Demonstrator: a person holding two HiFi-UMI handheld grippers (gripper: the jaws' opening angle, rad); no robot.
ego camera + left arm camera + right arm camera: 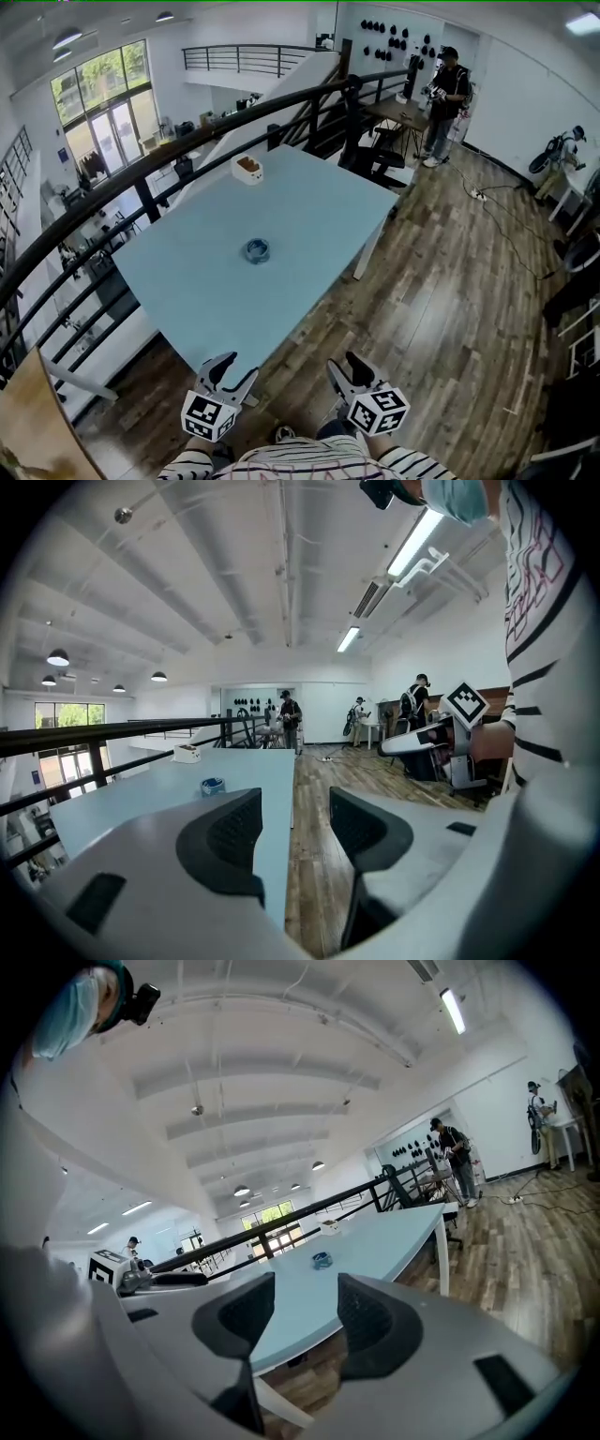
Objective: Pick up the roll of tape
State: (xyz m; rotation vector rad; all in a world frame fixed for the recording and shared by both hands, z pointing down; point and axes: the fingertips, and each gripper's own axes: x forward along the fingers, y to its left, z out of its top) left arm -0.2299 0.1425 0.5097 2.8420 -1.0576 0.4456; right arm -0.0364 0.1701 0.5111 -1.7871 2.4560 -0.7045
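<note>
A pale blue table [309,216] stands on a wood-plank floor [450,309]. Two things lie on it, well apart: a blue roll of tape [257,250] near its middle and, at twelve o'clock from that, a small white container [247,169] with brown contents near the far edge.

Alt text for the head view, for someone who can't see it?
A small blue roll of tape lies centred on a pale blue table; left gripper and right gripper, open and empty, hover off its near corner.
</note>
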